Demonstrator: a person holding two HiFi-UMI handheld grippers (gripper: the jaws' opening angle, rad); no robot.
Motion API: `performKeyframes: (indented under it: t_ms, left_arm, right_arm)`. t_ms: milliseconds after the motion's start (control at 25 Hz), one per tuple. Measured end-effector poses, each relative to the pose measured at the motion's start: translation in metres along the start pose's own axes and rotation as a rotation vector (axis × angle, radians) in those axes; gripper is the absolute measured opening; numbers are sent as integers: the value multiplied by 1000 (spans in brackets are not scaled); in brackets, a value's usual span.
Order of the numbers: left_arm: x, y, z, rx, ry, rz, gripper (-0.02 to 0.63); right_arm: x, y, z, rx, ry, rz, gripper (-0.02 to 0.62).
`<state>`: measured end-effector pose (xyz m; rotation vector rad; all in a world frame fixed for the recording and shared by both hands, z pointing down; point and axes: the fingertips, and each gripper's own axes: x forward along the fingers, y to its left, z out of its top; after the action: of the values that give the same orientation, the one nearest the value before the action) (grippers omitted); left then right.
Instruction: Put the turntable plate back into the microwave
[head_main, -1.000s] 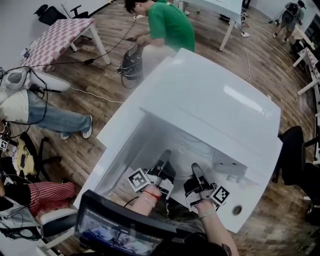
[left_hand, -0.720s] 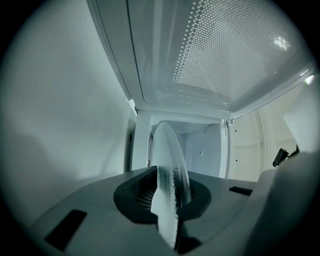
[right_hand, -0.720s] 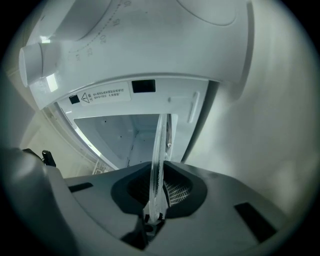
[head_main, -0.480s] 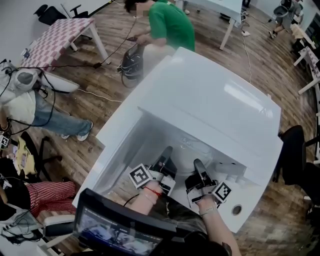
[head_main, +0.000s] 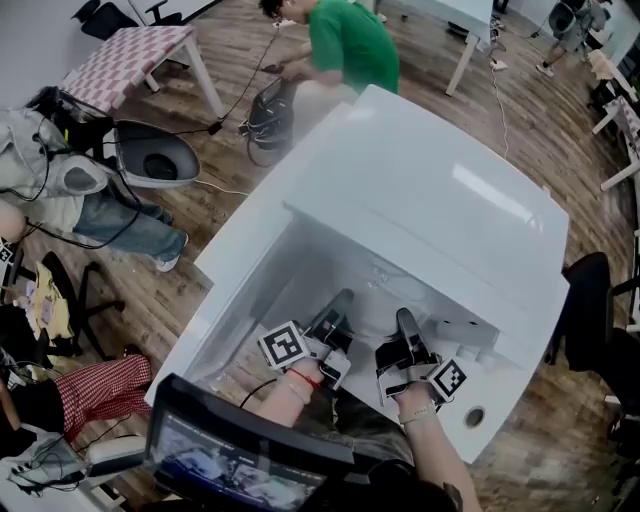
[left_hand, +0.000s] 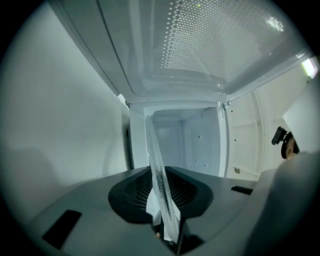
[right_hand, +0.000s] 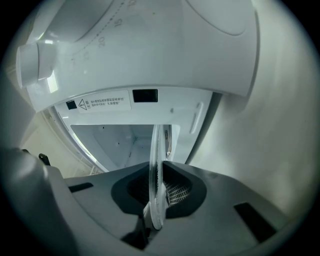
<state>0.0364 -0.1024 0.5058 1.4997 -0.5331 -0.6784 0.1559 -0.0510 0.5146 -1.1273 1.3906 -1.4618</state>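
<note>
gripped the plate (left_hand: 156, 170) by its rim, facing the microwave (head_main: 430, 200).
clamped left claw (head_main: 336, 305) and right claw (head_main: 405, 326) on it, likely for steadiness, open cavity straight ahead.

The microwave cavity (left_hand: 185, 145) lies open ahead, flanked by its swung-out door (left_hand: 200, 45) and control panel (right_hand: 125, 45).

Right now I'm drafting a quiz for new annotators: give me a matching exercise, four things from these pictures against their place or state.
Things:
1. turntable plate
2. microwave
3. right gripper
4. checked table

Places or states:
a. white, cavity open toward the person
b. far off, standing on the wooden floor
c. clear glass, seen edge-on at the cavity mouth
d. shut on the plate's rim

Pairs: 1-c; 2-a; 3-d; 4-b
</note>
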Motion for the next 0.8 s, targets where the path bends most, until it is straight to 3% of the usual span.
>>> performKeyframes:
  t_ms: [80,200,280,800]
  left_arm:
    - [-4,2,-2,44,22,16,77]
    - [-12,7,-4,205,78,57,84]
    - [-15,7,-8,267,107,68,84]
    - [-21,7,-28,215,141,26,84]
  right_arm:
    - [2,0,-1,3,-15,-1,41]
    - [3,-1,-1,4,-33,-3,41]
    - [4,-1,0,0,-43,-3,41]
    - [17,-2,10,-4,-93,-18,41]
